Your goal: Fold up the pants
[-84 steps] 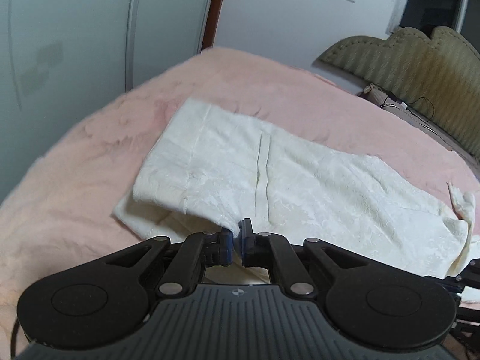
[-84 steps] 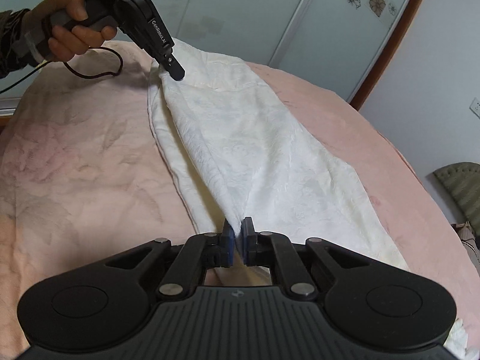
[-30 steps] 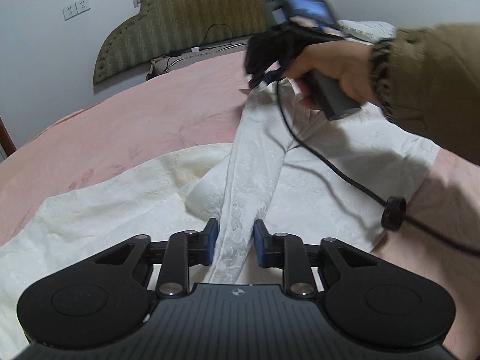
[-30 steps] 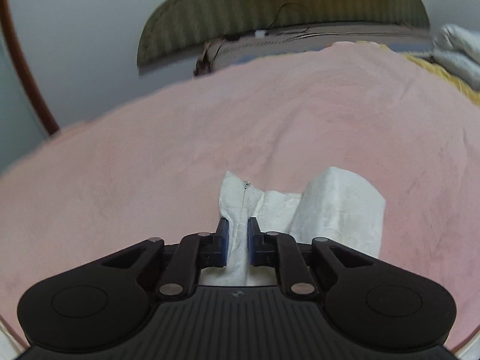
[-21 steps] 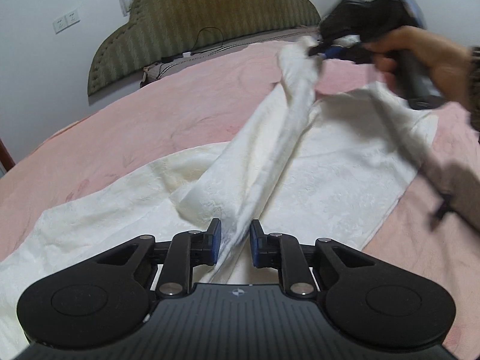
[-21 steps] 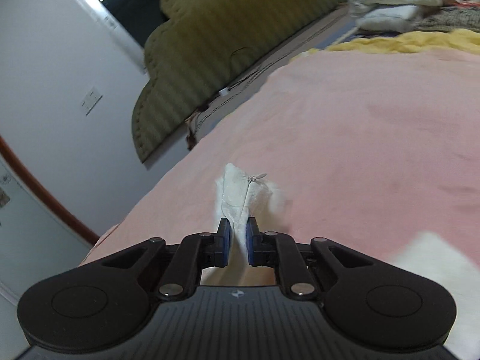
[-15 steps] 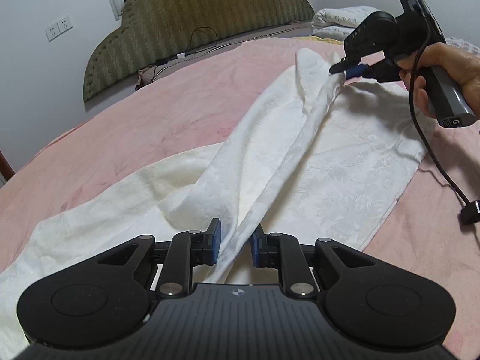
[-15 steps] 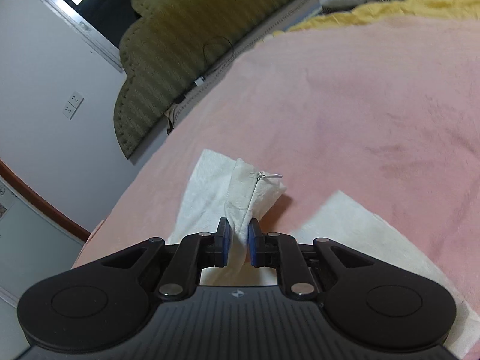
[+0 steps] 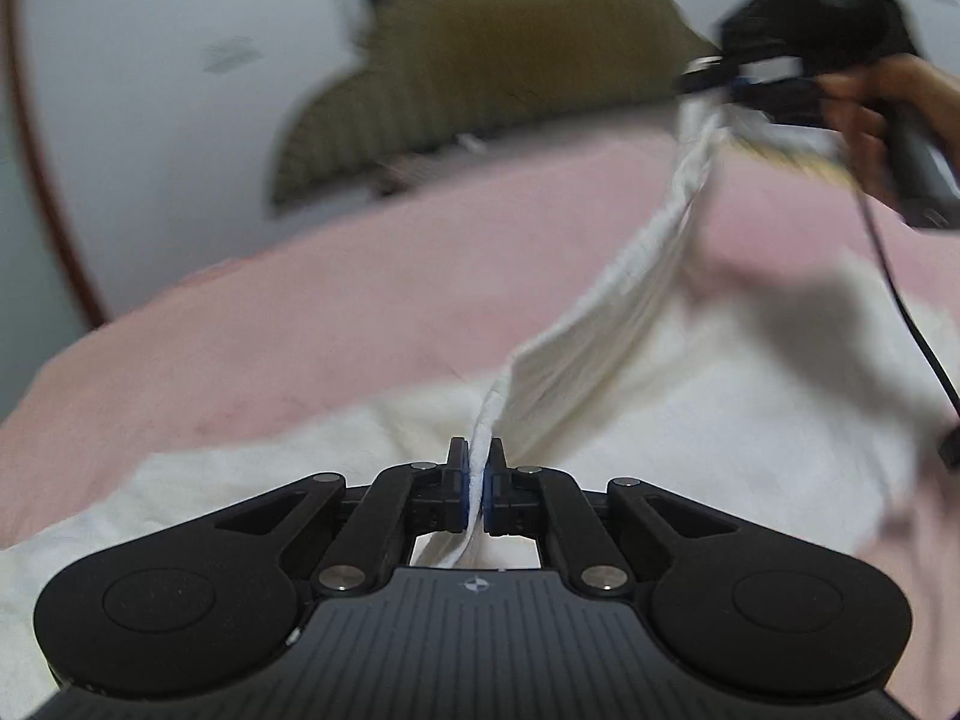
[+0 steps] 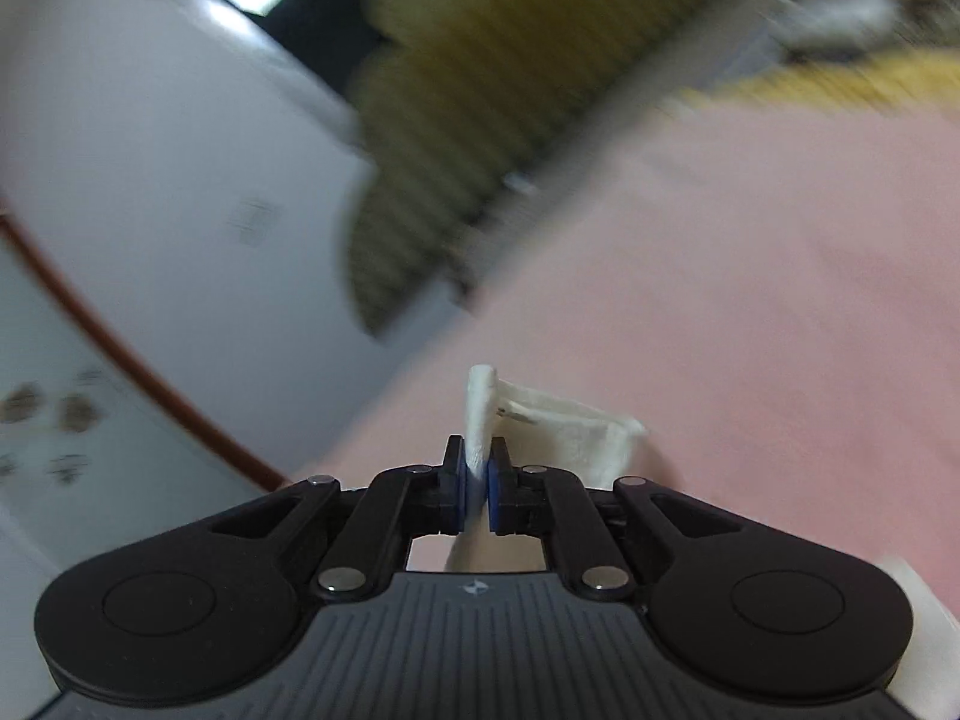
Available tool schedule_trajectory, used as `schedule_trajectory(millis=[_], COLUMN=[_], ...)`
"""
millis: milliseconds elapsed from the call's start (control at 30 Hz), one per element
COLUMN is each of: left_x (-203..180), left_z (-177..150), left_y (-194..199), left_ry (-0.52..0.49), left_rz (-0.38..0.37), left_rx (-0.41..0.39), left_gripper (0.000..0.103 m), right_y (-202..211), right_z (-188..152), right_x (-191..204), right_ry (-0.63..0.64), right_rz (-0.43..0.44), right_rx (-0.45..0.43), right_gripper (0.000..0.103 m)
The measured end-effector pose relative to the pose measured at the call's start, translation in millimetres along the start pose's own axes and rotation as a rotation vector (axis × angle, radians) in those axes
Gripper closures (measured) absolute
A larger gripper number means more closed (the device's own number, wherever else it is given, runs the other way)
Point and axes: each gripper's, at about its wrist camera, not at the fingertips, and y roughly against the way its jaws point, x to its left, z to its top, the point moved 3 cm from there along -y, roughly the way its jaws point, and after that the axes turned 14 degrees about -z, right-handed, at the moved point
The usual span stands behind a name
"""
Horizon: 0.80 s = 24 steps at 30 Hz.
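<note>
- Since half a second ago the right tongs (image 9: pixel 729 84) have risen toward the upper right corner of the left wrist view, and the strip of cloth between the two tools has pulled taut and lifted off the bed; both views are now smeared with motion blur.
- Left tongs (image 9: pixel 478 474) are clamped together on a fold of the white pants (image 9: pixel 606 312), the cloth pinched between the blue pads (image 9: pixel 460 483).
- Right tongs in their own view (image 10: pixel 478 471) are likewise pressed together on a narrow white edge of the pants (image 10: pixel 480 408); a small metal zipper pull (image 10: pixel 516 414) shows just beside that edge.
- The held ridge of the pants runs as one long band from the left tongs at bottom centre up and to the right to the right tongs, gripped by a hand (image 9: pixel 870 102).
- The rest of the pants lies spread flat below, across the pink bedspread (image 9: pixel 300 312).
- A black cable (image 9: pixel 906 312) hangs from the right tool over the cloth.
- Behind stand an olive ribbed headboard (image 9: pixel 480 60) and a white wall (image 9: pixel 150 60); a yellow blanket (image 10: pixel 840 84) edges the bed.
</note>
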Motion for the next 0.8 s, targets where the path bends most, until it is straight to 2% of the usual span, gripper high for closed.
schedule_trajectory(millis=[67, 100, 167, 267, 300, 367, 467, 600, 700, 767, 800], left_x=[13, 14, 3, -27, -38, -52, -58, -48, -56, -64, -65], left_z=[15, 20, 19, -11, -23, -38, -45, -36, -49, -65, -71], left_y=[18, 26, 28, 18, 15, 13, 18, 37, 29, 16, 13], left_ry=[0.065, 0.066, -0.034, -0.198, -0.228, -0.276, -0.335, -0.310, -0.355, -0.372, -0.379], left_rz=[0.025, 0.019, -0.020, -0.135, -0.172, -0.196, -0.183, -0.231, -0.258, -0.266, -0.258], left_rx=[-0.104, -0.133, -0.096, 0.022, 0.054, 0.085, 0.069, 0.045, 0.088, 0.156, 0.165], left_gripper=[0.096, 0.096, 0.095, 0.093, 0.093, 0.093, 0.094, 0.094, 0.094, 0.094, 0.094], right_y=[36, 55, 79, 87, 89, 96, 115, 142, 148, 142, 139], right_z=[15, 19, 12, -18, -32, -56, -78, -83, -89, -95, -98], right_x=[27, 30, 11, -54, -76, -112, -135, -136, -139, -149, -155], right_ry=[0.066, 0.089, 0.076, 0.040, 0.014, -0.047, -0.085, -0.057, 0.004, -0.011, -0.035], right_rz=[0.130, 0.154, 0.087, -0.200, -0.268, -0.352, -0.400, -0.400, -0.443, -0.468, -0.476], right_rx=[-0.139, -0.196, -0.219, -0.113, -0.074, -0.024, -0.006, -0.020, 0.000, 0.045, 0.064], right_gripper=[0.096, 0.096, 0.096, 0.096, 0.096, 0.096, 0.096, 0.096, 0.096, 0.096, 0.095])
